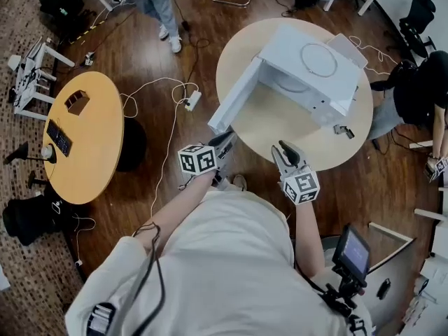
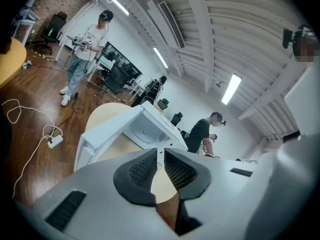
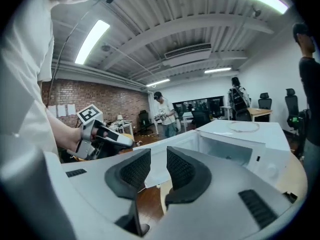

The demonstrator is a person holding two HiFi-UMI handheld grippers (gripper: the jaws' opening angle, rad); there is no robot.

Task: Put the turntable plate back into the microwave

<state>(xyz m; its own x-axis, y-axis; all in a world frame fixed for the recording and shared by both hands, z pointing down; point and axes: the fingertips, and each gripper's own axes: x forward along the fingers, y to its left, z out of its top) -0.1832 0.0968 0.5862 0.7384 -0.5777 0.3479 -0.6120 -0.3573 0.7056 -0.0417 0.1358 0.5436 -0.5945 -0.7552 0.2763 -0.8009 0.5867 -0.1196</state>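
At the bottom of the head view we note the operator's pale shirt (image 1: 224, 257). Just above it, at frame centre, both hands hold their tools short of the near edge of the round table (image 1: 280, 128).

The left gripper (image 1: 225, 141) has its jaws drawn together to a thin slit, with nothing between them. The right gripper (image 1: 284, 149) has its jaws apart. Its own view shows only floor and table edge in the gap, so it holds nothing. Neither tool touches the microwave (image 1: 287, 47), which sits on the table in the upper centre-right of the head view.

The microwave's door (image 1: 234, 100) hangs open toward the left of frame. The turntable plate (image 1: 318, 59), a clear disc, lies flat on the microwave's top, outside the cavity. A small grey item (image 1: 343, 130) lies on the table at the lower right of the microwave; we cannot identify it.

Farther off, at left of frame, stands a second table (image 1: 87, 138) with a yellow top. A white power strip (image 1: 192, 101) lies on the wood floor between the two tables. One bystander (image 1: 162, 5) stands at the top edge, and a second bystander (image 1: 420, 89), in black, is at the right edge.
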